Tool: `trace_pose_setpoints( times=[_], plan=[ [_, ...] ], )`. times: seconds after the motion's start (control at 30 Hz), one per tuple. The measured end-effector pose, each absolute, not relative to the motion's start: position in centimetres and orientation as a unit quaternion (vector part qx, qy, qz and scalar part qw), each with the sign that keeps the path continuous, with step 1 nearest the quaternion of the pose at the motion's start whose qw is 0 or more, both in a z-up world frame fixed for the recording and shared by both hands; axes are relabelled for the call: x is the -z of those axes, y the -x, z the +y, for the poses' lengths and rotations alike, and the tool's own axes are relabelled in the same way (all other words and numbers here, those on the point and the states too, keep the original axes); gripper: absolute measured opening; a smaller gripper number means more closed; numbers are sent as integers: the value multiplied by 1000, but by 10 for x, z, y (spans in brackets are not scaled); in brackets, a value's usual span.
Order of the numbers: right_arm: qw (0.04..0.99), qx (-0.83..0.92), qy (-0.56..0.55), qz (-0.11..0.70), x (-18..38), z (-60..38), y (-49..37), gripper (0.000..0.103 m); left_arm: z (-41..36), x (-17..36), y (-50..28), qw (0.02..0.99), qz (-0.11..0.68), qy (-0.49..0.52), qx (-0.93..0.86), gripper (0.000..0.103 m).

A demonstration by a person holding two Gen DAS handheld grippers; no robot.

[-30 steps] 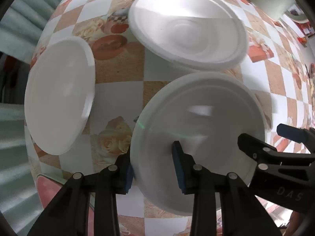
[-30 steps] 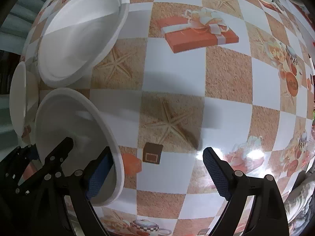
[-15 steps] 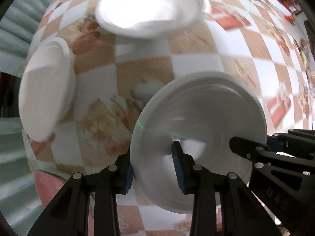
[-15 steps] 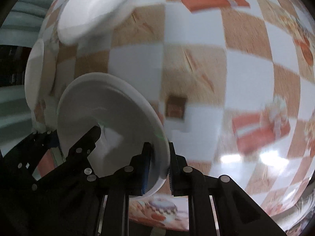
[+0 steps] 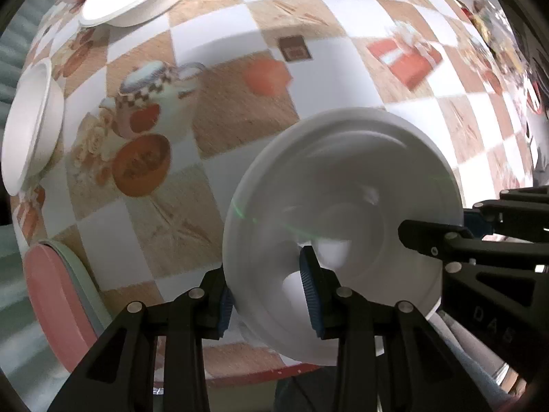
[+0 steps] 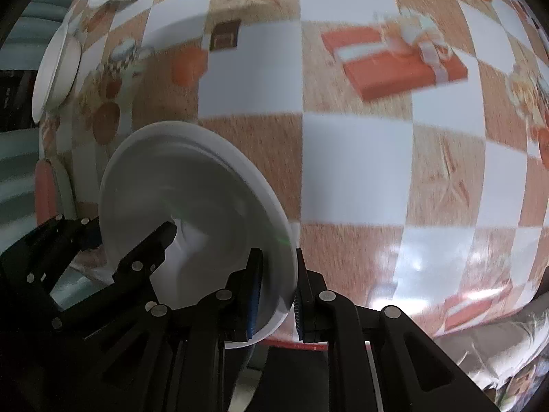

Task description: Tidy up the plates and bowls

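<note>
Right gripper (image 6: 277,288) fingers pinch right rim of white foam plate (image 6: 192,206) — plate raised above checkered surface (image 6: 357,158). Left gripper (image 6: 103,240) grips plate's opposite rim. More white dishes (image 6: 56,72) lie at far left — pink plate (image 6: 44,189) at edge.

A table fills nearly all of both views, covered by a glossy checkered tablecloth (image 5: 240,68) of white and sandy tan squares. Printed on it are a red gift box with a white bow (image 6: 394,58), a checked teapot (image 5: 151,89), orange bowls and pale starfish. A red trim (image 5: 267,372) runs along the cloth's near edge. Glare from overhead light pools on the cloth (image 6: 415,267) at the lower right. Beyond the left edge stands a pale grey-green ribbed surface (image 6: 37,17), blurred and dim.
</note>
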State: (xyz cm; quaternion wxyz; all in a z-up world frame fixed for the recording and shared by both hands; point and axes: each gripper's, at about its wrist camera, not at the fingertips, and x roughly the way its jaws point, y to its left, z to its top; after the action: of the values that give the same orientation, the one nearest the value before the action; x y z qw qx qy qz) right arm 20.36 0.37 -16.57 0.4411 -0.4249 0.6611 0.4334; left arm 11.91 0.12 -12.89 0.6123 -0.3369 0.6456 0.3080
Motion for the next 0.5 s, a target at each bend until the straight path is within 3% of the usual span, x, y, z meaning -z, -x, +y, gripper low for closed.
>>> trace_pose_setpoints(
  times=[0.17, 0.23, 0.3, 0.33, 0.37, 0.4, 0.5],
  plan=[
    [445, -432, 418, 664, 174, -16, -204, 18, -7, 127, -120, 618, 645, 337, -298, 44],
    [446, -436, 417, 661, 171, -22, -213, 18, -12, 124, -120, 624, 639, 340, -294, 65],
    [451, -442, 412, 657, 166, -19, -219, 23, -32, 117, -104, 637, 626, 334, -302, 79],
    [456, -443, 410, 654, 158, -20, -221, 43, -31, 110, -95, 641, 620, 334, -305, 80],
    [462, -444, 408, 650, 153, -22, -223, 73, -31, 105, -89, 644, 614, 337, -306, 80],
    [470, -447, 401, 646, 136, -32, -222, 80, -30, 103, -84, 644, 612, 342, -306, 80],
    [486, -457, 382, 639, 119, -31, -233, 80, -25, 94, -68, 635, 608, 352, -321, 80]
  ],
)
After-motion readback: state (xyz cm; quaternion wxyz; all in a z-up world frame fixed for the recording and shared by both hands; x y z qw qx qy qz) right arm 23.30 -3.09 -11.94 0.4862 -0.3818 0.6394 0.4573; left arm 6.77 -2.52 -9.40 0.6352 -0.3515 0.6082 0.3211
